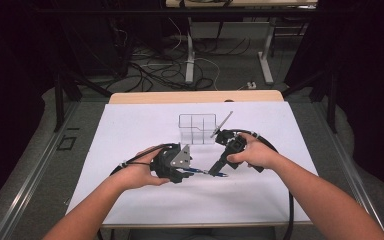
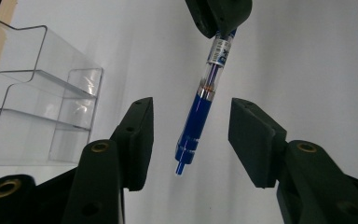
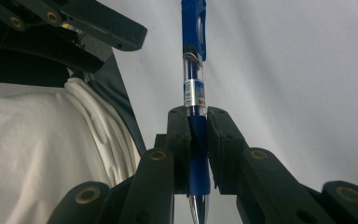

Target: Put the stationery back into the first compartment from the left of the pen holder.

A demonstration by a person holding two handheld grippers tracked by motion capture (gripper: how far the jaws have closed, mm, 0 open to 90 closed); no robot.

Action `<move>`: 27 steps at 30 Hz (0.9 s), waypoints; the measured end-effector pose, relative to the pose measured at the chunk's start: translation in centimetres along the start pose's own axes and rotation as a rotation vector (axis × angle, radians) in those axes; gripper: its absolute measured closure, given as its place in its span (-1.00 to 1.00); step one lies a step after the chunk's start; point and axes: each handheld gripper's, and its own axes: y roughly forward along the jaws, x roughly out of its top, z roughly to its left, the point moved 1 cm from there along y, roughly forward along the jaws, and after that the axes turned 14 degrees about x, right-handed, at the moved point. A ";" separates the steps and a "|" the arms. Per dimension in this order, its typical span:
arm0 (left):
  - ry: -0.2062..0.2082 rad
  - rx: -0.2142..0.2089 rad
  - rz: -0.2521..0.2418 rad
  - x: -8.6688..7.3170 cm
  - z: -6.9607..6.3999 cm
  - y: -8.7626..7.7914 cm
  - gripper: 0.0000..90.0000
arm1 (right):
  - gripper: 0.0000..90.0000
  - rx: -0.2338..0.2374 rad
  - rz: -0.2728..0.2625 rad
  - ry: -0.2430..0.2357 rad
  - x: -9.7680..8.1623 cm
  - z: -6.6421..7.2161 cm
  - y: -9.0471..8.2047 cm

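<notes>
From the high view we see the left gripper (image 1: 189, 172) and the right gripper (image 1: 219, 167) meeting over the white table sheet (image 1: 130, 130), a blue pen (image 1: 204, 172) between them, with a clear organizer (image 1: 197, 128) just behind. In the left gripper view our jaws stand partly apart on either side of the pen (image 2: 200, 114), not touching it. In the right gripper view our jaws are clamped on the pen's barrel (image 3: 195, 93).

A clear organizer (image 1: 197, 128) stands at the centre of the desk (image 1: 130, 130), blocking passage there; the frame's left, right and bottom white areas lie open.
</notes>
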 end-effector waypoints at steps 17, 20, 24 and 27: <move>0.106 -0.011 0.049 0.8 -1.1 1.7 0.36 | 0.78 0.004 -0.004 -0.030 0.2 0.0 0.1; 0.113 -0.014 0.050 0.9 -1.3 1.9 0.39 | 0.78 0.006 -0.012 -0.032 0.2 0.0 0.2; 0.132 -0.019 0.048 1.1 -1.5 2.2 0.47 | 0.78 0.009 -0.008 -0.038 0.3 0.0 0.3; 0.150 -0.018 0.049 1.2 -1.6 2.3 0.51 | 0.78 0.000 -0.017 -0.028 0.4 0.2 0.4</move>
